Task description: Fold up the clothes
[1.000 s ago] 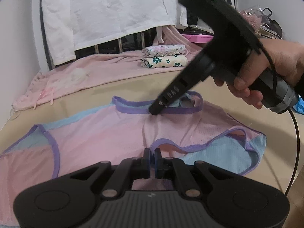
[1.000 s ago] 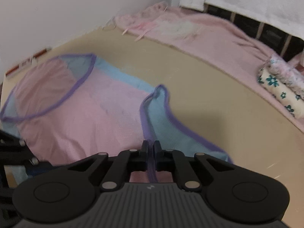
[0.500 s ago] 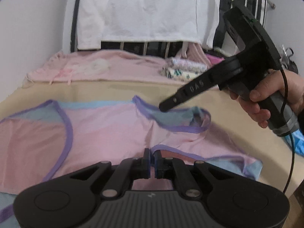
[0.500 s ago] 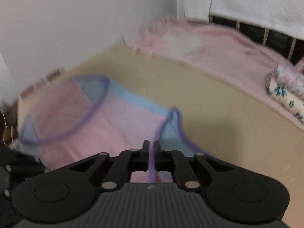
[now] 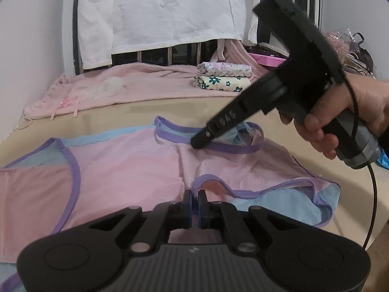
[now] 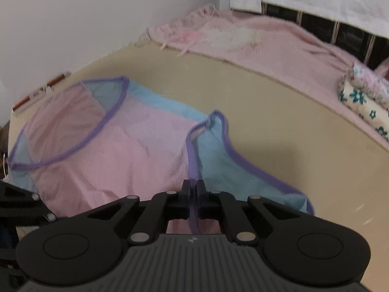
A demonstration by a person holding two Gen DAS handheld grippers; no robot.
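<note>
The tan table [image 5: 304,121] is carrying a pink-and-blue top [image 5: 126,170] spread right under the jaws, with a pink blanket [image 5: 150,85] lying well beyond them.

Both grippers matte black plastic. Left gripper [image 5: 194,203]: wide ribbed housing behind the claw, round recessed disc on each side, angled linkage arms with silver rivets, small pale logo centred, blue pads on the fingertips [image 5: 199,209]. Right gripper [image 5: 198,143]: long black finger with pale embossed characters, flat black plate above it, grey-black handle, black cable from the handle's end. Right hand [image 5: 340,119] bare, no sleeve visible.
</note>
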